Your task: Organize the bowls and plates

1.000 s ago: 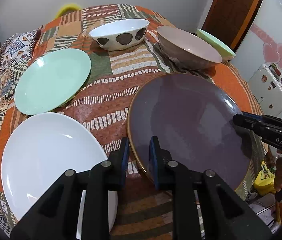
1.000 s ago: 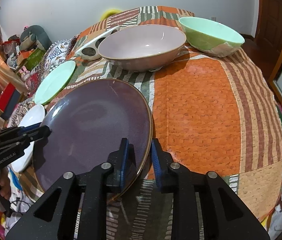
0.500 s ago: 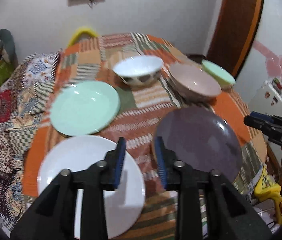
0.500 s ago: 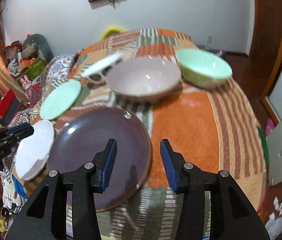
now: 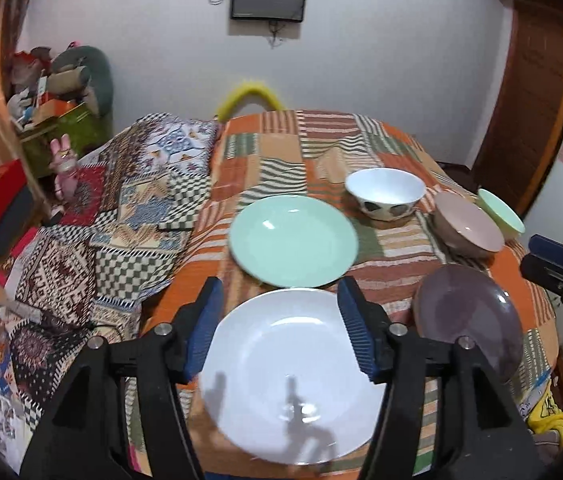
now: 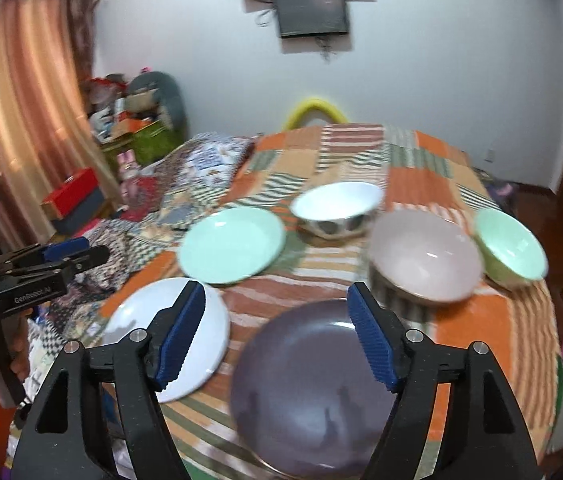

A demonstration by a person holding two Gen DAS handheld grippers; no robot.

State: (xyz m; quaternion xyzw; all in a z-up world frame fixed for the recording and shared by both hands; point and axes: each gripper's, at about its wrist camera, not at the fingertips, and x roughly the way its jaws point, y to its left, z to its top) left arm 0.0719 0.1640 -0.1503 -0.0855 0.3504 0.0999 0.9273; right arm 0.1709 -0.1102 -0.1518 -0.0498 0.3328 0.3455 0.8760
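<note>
Three plates lie on the patchwork table: a white plate near me, a mint green plate behind it, a purple plate at the right. Behind stand a white patterned bowl, a pink bowl and a green bowl. My left gripper is open and empty, raised above the white plate. My right gripper is open and empty, raised above the purple plate. The right wrist view also shows the white plate, green plate and the bowls.
The table's patchwork cloth hangs over a round edge. A patterned quilt lies to the left. A yellow chair back stands behind the table. Boxes and toys pile in the left corner. A wooden door is at the right.
Both grippers let go of the purple plate, opened wide and pulled up and back from the table. The purple plate now rests flat on the cloth.
</note>
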